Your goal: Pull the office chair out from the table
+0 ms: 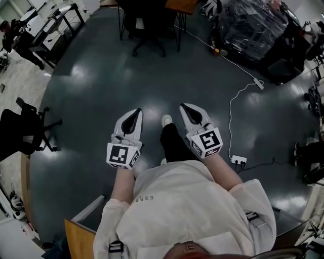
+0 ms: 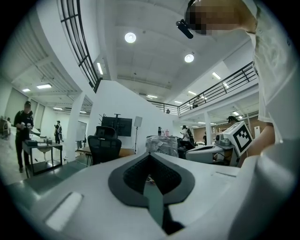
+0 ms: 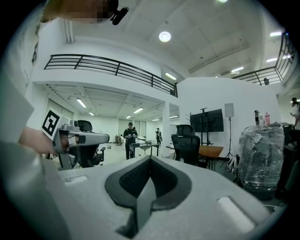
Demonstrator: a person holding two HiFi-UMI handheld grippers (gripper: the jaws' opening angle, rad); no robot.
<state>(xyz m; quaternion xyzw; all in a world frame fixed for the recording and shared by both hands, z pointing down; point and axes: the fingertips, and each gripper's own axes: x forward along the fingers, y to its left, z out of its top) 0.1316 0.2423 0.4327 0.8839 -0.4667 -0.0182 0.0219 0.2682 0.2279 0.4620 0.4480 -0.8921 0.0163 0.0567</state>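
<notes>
1. The left gripper point(image 1: 136, 112) is pointing level over the dark floor point(image 1: 101, 101), jaws pressing together, empty.
2. The right gripper point(image 1: 185, 107) is doing likewise.
3. The office chair point(image 1: 147, 25) is sitting well ahead, seemingly tucked against the table point(image 1: 179, 5).

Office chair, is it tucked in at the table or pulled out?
Tucked in: the office chair sits between the legs of the table, not yet pulled out.

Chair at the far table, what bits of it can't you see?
Head view: chair top cut off by the picture's upper edge, rest too dark.
Left gripper view: its lower half hidden behind left gripper.
Right gripper view: its lower half hidden behind right gripper.
</notes>
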